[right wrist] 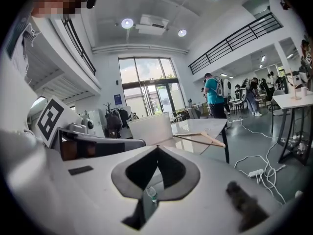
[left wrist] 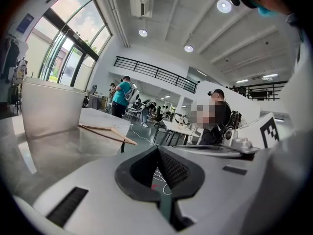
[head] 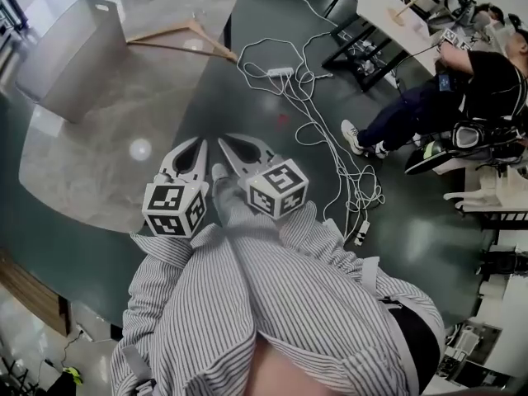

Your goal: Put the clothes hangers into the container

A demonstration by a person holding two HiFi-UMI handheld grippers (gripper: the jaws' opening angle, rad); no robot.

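Counter (head: 99,163): wooden hanger (head: 186,35) beside grey container (head: 70,56) | left gripper (head: 200,145): fingers closed, empty | right gripper (head: 224,143): fingers closed, empty

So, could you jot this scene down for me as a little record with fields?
table: grey stone-look top
container: pale bin standing at the table's far end
hanger: wooden, lying on the table next to the container, not in it
left gripper: jaws shut, empty
right gripper: jaws shut, empty
floor: white cables and a power strip
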